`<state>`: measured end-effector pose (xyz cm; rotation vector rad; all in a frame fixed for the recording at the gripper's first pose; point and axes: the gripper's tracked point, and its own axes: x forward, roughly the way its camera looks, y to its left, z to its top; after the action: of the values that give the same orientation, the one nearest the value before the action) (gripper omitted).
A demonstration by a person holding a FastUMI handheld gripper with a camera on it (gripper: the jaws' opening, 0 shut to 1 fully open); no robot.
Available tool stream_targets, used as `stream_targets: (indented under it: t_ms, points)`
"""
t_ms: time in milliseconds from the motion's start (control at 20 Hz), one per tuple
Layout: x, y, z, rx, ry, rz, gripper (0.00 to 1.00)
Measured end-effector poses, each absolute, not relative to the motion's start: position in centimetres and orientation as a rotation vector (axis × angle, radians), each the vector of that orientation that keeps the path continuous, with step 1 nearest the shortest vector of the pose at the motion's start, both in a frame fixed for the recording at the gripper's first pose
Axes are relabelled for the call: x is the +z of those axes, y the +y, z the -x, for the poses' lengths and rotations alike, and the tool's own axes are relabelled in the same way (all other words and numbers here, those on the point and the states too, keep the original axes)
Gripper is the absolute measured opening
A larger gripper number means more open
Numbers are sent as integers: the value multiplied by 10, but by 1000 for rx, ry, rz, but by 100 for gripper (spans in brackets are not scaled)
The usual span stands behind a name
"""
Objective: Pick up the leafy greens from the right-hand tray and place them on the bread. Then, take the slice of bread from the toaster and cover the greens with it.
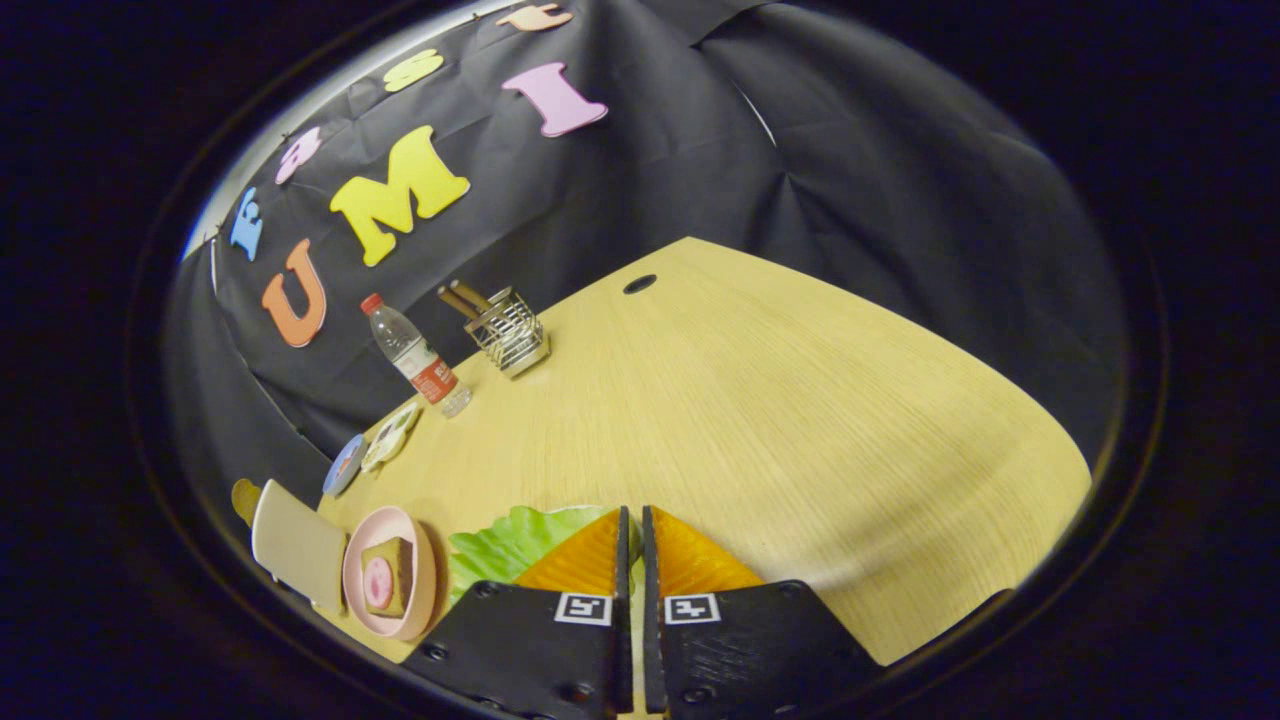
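Orange fingers (590, 560) of the hand-held gripper (636, 520) pinch the leafy greens (510, 545) above the wooden surface (800, 420). Just left sits a pink plate (428, 570) holding bread (387, 577).

greens (510, 545) between jaws, plate (425, 590) left

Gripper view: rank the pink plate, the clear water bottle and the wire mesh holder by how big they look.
1. Pink plate, nearest the fingers, so nearness inflates it.
2. and 3. Clear water bottle and wire mesh holder look alike; unranked.
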<state>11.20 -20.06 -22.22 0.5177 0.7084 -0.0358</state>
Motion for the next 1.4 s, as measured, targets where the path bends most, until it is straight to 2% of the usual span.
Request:
stream_targets:
  t_ms: [50, 300, 900, 1050, 1400]
  points:
    - [-219, -200, -111, -30, 698, -529, 0]
    - [-201, -198, -112, -18, 646, -544, 0]
    - [-206, -209, -114, -66, 669, -498, 0]
    - [-206, -214, -116, -85, 669, -466, 5]
    - [-172, -181, -105, 26, 629, -606, 0]
